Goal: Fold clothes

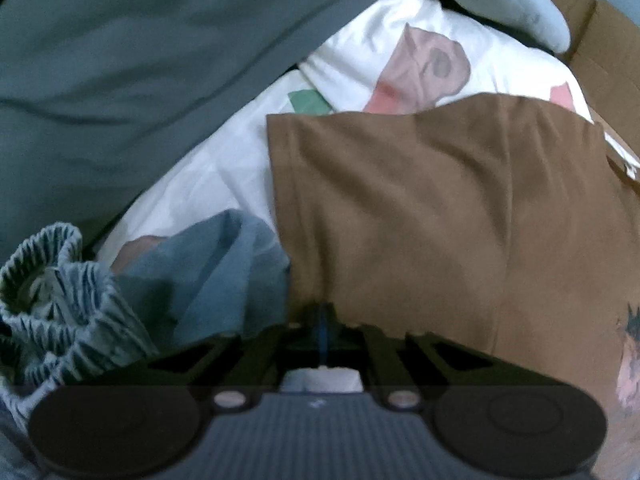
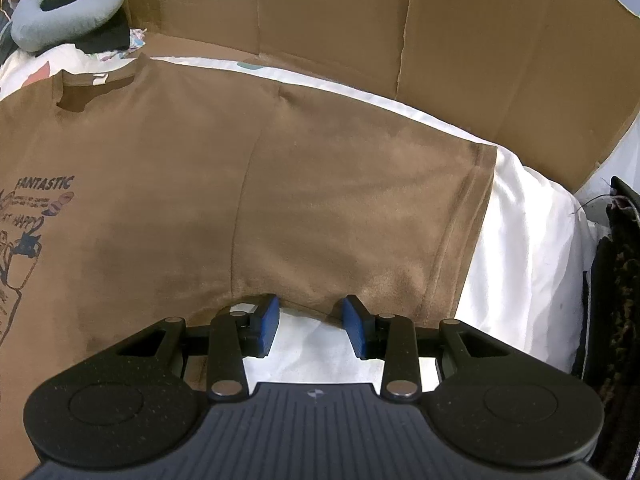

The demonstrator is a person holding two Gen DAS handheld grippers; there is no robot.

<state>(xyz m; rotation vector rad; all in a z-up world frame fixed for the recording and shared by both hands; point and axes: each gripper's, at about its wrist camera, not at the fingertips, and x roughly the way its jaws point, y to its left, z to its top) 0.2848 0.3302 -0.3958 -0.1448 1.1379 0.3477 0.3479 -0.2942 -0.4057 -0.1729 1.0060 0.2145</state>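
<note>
A brown T-shirt (image 2: 200,200) lies spread face up on a white sheet (image 2: 520,240), with a dark printed picture and the word FANTASTIC on its chest (image 2: 36,216). My right gripper (image 2: 312,320) stands open at the lower edge of the shirt's sleeve, blue pads either side of the hem and not pressing on it. In the left wrist view the other sleeve of the brown T-shirt (image 1: 440,208) fills the middle. My left gripper (image 1: 325,316) is shut on its near edge, and the cloth covers the fingertips.
A cardboard wall (image 2: 440,40) stands behind the shirt. A grey neck pillow (image 2: 60,20) lies on dark clothes at the far left. A blue garment (image 1: 208,264) and striped elasticated cloth (image 1: 52,280) lie beside the left gripper, with grey-green bedding (image 1: 120,60) beyond. Dark fabric (image 2: 616,280) hangs at the right.
</note>
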